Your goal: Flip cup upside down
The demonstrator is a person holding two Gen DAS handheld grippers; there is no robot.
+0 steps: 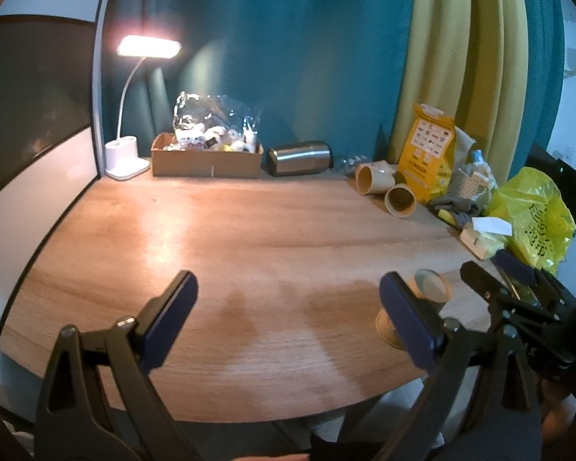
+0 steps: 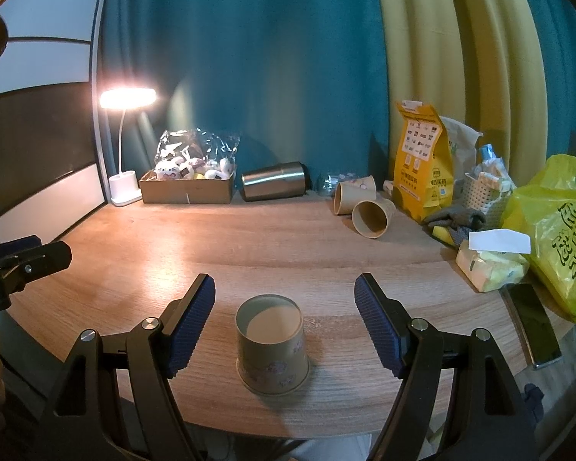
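From my left wrist view, my left tongs (image 1: 288,307) stand spread wide with nothing between the pads, over bare wood in the middle of the tabletop (image 1: 249,223). The cup (image 1: 432,288) peeks out behind my right-hand pad, near the tabletop's front edge, and my right tongs (image 1: 499,274) sit just beyond it; from here I cannot tell how far they gape. Open room runs from my pads to the back row: a lamp (image 1: 124,153), one cardboard box (image 1: 207,159), one steel tumbler (image 1: 299,157) on its side, and two spare paper cups (image 1: 386,188) lying down.

From my right wrist view, my right tongs (image 2: 284,322) are spread wide, gripping nothing. The cup (image 2: 272,349) stands between the pads, touching neither, mouth down on the wood, flat base up, its long axis upright. It sits close to the front edge. My left tongs (image 2: 27,261) show at the far left. One phone (image 2: 533,324) lies near the right edge.
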